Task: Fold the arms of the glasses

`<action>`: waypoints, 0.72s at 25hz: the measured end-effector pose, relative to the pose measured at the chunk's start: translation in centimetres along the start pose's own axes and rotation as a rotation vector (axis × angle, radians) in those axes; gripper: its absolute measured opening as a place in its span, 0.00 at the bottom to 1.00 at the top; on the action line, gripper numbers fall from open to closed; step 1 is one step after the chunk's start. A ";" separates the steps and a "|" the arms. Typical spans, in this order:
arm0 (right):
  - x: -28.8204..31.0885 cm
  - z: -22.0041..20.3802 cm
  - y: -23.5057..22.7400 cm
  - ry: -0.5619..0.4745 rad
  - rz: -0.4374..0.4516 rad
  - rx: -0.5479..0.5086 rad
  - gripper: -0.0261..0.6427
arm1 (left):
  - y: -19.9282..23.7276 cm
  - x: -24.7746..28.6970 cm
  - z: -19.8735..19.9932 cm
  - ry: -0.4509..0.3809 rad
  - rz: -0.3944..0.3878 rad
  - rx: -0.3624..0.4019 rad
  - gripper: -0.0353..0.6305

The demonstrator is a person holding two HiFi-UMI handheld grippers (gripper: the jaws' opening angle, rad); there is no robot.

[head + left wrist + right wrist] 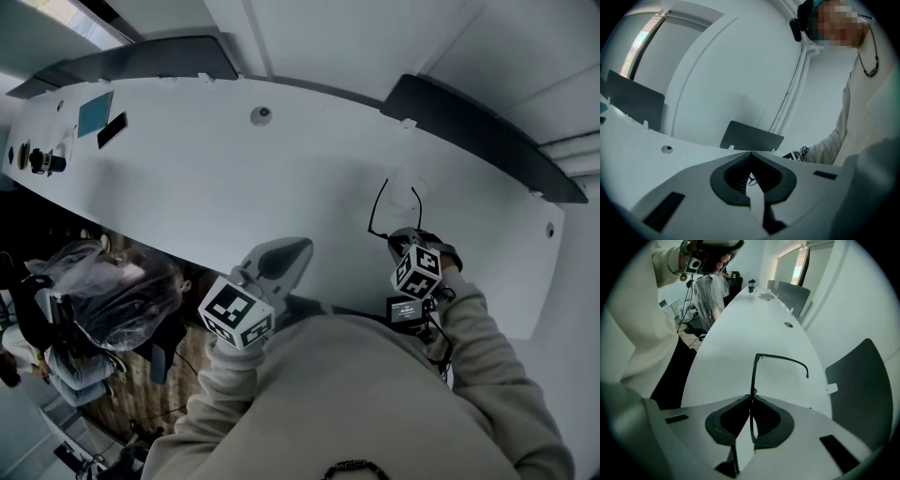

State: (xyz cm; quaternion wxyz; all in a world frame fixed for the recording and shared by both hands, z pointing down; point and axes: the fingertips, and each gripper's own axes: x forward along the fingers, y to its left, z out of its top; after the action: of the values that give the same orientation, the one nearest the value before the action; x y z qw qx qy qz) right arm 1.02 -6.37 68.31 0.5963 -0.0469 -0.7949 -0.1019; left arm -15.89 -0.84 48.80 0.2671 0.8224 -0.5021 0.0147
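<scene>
The right gripper (751, 398) has its fingers (768, 420) clamped on the front frame of the glasses (753, 373), one arm reaching out beyond them over the white bench (754, 329). Left of the glasses, the left gripper (751, 153) has its fingers pressed together, empty.

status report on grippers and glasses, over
Right gripper shut on thin black wire-frame glasses, held over the long white table. Left gripper shut, empty. One arm unfolded. Nothing in the way seen.
</scene>
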 end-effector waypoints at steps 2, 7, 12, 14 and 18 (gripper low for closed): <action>-2.0 -0.2 -0.6 -0.028 -0.031 0.028 0.10 | -0.8 0.8 1.0 0.000 -0.028 0.020 0.06; -6.2 -0.2 -1.1 -0.084 -0.096 0.073 0.10 | -2.3 3.0 2.0 0.027 -0.095 0.093 0.06; -11.2 0.6 -2.0 -0.185 -0.169 0.146 0.10 | -4.5 5.1 3.6 0.034 -0.166 0.161 0.06; -12.9 0.8 -2.1 -0.203 -0.212 0.157 0.10 | -5.4 5.6 4.0 0.045 -0.184 0.203 0.06; -15.5 1.2 -1.7 -0.249 -0.261 0.202 0.10 | -6.5 6.2 4.8 0.063 -0.213 0.265 0.06</action>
State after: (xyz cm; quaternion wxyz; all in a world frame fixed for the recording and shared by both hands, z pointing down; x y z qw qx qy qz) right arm 3.98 -7.02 52.99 0.4767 0.1044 -0.8680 -0.0917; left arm -8.57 -5.79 43.79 0.1720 0.8980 -0.3972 0.0783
